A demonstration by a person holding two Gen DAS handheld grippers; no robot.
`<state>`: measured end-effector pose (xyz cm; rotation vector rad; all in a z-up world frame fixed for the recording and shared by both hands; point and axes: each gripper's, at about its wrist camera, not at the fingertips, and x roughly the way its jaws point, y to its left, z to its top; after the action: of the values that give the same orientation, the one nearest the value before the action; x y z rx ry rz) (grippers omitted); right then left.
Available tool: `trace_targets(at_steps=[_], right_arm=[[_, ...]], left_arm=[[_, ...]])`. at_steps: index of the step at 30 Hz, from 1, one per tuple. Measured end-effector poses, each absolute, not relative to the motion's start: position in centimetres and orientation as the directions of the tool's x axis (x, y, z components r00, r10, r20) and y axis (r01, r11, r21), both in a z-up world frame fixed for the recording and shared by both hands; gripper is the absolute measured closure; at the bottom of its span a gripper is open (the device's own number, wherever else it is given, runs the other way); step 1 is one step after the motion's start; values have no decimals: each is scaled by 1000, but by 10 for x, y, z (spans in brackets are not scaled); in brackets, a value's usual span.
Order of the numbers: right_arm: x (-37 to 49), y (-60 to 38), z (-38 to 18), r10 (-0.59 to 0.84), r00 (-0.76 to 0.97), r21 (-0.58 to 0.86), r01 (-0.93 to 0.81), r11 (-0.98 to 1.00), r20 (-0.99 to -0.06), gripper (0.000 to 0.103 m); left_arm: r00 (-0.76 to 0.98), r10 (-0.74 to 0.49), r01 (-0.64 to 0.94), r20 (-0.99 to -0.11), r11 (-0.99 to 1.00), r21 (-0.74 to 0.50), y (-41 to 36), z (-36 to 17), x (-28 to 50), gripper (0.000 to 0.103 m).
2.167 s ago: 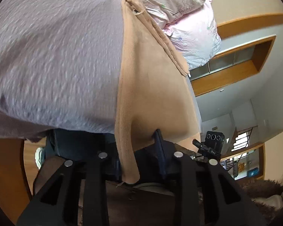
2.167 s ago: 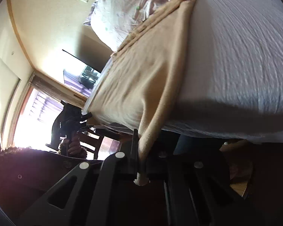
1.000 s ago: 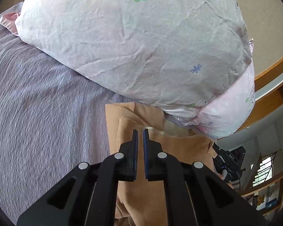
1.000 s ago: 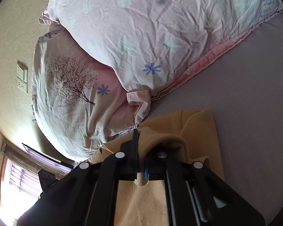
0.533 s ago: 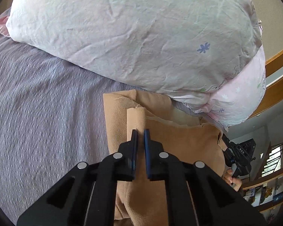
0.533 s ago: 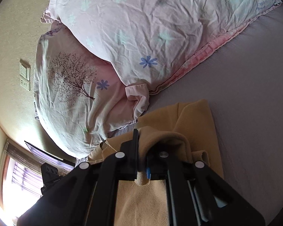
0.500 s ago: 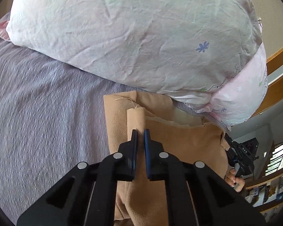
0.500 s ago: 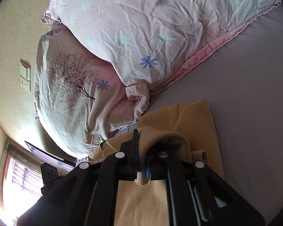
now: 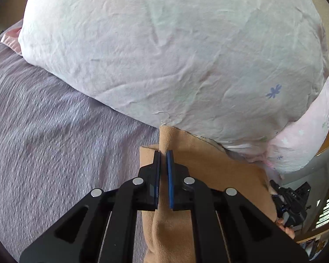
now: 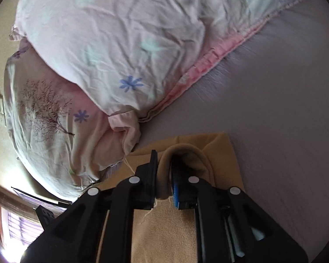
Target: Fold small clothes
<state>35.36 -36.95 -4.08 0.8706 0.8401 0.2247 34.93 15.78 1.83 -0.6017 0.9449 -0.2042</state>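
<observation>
Both views daylit and bright, heavy fisheye bending with dark vignette corners, window (image 10: pixel 13 230) blown out lower left in right view, slight motion blur on bed sheet (image 9: pixel 43 142).

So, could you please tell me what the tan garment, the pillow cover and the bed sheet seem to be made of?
The tan garment looks like soft, matte fleece or brushed knit: fuzzy nap, thick rounded folds. The pillow cover seems thin woven cotton, matte, finely creased, with printed flowers. The bed sheet looks like a crinkle-textured weave, perhaps seersucker, though blur leaves that open.
</observation>
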Motion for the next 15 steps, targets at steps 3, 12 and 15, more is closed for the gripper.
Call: trace_targets(at_steps=[3, 12, 15], right_arm=[[336, -395, -23, 369, 756, 728, 201, 655, -541, 18], [279, -389, 5, 430, 747, 652, 7, 758, -507, 13], [272, -379, -8, 431, 706, 633, 31, 774, -562, 14]], left_arm=[[614, -459, -98, -642, 763, -640, 179, 27, 338, 96], [493, -599, -8, -631, 722, -692, 186, 20, 267, 51], [424, -639, 1, -642, 709, -705, 180, 8, 252, 51]])
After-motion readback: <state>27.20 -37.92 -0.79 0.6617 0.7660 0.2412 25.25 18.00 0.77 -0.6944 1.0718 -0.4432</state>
